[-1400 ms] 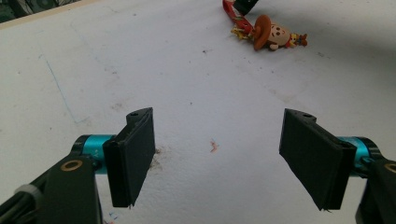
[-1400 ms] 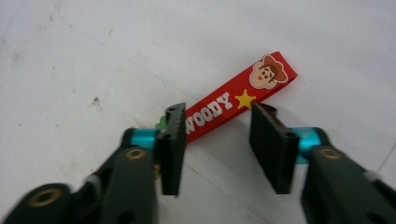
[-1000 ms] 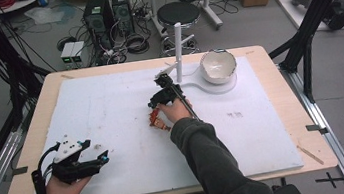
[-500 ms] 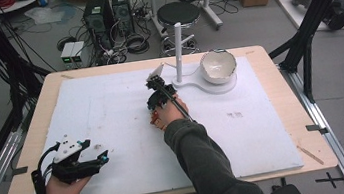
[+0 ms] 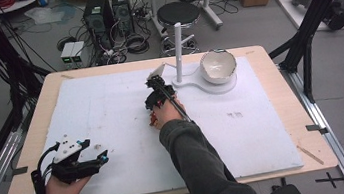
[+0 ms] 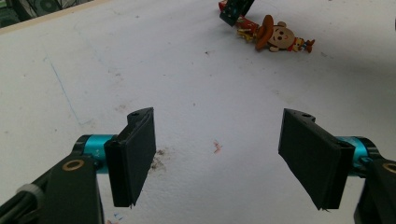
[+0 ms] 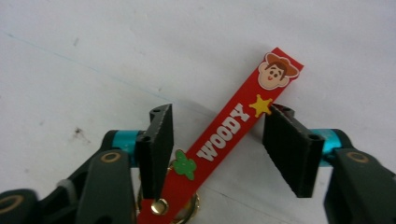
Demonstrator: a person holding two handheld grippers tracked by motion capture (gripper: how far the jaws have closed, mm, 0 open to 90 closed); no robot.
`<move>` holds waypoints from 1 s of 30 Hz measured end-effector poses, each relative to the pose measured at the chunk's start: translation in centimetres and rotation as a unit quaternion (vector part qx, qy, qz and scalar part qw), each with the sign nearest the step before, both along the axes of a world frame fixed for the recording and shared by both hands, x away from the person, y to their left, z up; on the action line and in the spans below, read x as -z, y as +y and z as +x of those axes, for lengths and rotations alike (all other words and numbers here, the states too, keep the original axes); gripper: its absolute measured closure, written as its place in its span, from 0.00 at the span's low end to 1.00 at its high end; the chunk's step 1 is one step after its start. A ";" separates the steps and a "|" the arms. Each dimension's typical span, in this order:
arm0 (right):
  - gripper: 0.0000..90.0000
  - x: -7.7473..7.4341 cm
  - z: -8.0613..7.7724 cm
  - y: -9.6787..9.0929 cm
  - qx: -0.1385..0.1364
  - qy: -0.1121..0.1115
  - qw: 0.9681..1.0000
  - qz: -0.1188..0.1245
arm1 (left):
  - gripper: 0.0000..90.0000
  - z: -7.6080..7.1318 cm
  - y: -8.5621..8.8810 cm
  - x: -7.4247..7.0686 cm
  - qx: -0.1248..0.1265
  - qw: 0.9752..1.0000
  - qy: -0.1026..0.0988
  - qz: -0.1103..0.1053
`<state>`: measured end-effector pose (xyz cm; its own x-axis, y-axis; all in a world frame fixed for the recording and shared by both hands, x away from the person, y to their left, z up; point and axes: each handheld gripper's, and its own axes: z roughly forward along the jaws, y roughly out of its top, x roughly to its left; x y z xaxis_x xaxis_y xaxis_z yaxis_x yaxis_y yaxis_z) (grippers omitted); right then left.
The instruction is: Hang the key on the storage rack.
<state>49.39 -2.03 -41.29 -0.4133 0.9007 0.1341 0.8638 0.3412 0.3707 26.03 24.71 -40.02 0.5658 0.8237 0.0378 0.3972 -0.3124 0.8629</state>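
The right tongs (image 7: 217, 142) sit around the red Woody strap (image 7: 224, 135), just opened wider, not clamped; lifting is left, left tongs (image 6: 224, 163) wait apart

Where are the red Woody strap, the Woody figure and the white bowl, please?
Red Woody strap (image 7: 223, 132): right gripper view, on its lettering.
Woody figure (image 6: 279, 35): left gripper view, on the face.
White bowl (image 5: 217, 64): high view, on the inside.

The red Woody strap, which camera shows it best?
The right gripper view: the red strap lies close up between the jaws, its letters readable. The left gripper view shows its toy figure far off. In the high view, red bits peek beside the right hand.
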 end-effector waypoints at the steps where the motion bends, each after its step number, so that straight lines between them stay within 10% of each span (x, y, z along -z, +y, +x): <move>1: 0.53 0.0 -0.1 0.1 -0.002 -0.003 1.000 -0.008 | 0.31 0.0 0.0 0.0 0.000 1.000 0.000 0.000; 6: 0.68 -0.1 -0.3 0.6 -0.028 -0.013 0.998 -0.055 | 0.31 0.0 0.0 -0.1 0.002 1.000 -0.002 0.002; 18: 0.63 -0.1 -0.6 1.2 -0.025 -0.013 0.998 -0.062 | 0.31 0.0 -0.1 -0.1 0.001 1.000 -0.003 0.001; 21: 0.79 -0.1 -0.9 1.7 -0.041 -0.018 0.997 -0.066 | 0.31 0.0 -0.1 -0.1 0.001 1.000 -0.003 0.002; 30: 0.83 -0.3 -0.8 1.3 -0.067 -0.014 0.997 -0.047 | 0.31 0.0 0.1 -0.1 -0.001 1.000 -0.003 0.003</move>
<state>48.61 -0.72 -41.03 -0.5331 0.8452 0.0379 0.7979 0.4874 0.3549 25.98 24.78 -39.88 0.5643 0.8243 0.0455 0.3930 -0.3167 0.8633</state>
